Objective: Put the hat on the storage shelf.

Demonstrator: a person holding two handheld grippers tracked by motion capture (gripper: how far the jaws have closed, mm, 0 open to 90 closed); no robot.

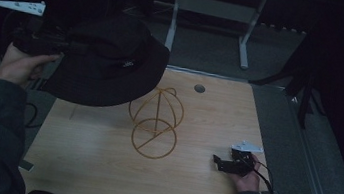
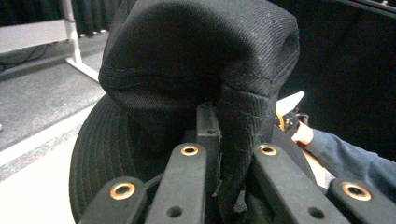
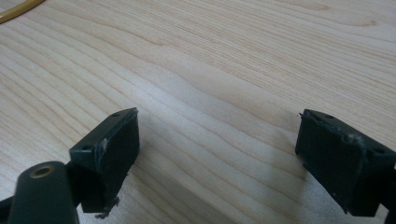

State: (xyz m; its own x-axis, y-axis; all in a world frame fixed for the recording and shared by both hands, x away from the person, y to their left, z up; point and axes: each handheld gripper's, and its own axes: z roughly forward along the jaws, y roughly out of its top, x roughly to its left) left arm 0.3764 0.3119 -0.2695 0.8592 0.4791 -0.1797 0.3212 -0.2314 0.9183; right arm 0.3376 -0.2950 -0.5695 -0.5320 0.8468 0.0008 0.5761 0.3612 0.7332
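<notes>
**Hat held up at the bench's far-left corner; right tongs idle**

Bench (image 1: 98,178): light wood, bare apart from the items below. Landmark for all places: the wire stand (image 1: 155,121), a gold frame of hoops standing near the bench's middle.

Black hat (image 1: 106,60): lifted off the bench, up and to the left of the wire stand; its brim overlaps the stand's upper left loop in the high view and hides the bench corner behind it. A metal frame on the floor stands well beyond the stand.

Left tongs (image 2: 219,140): closed on a fold of the hat's fabric. The left gripper view shows that pinch close up; in the high view the hat covers it.

Right tongs (image 1: 218,162): low at the bench, right of the wire stand and well apart from it. The right gripper view shows the jaws spread wide, bare wood between them, and a sliver of the stand's gold wire (image 3: 16,10) at the top left corner.

Small grey grommet (image 1: 200,88): in the bench beyond the stand, to its right.
</notes>
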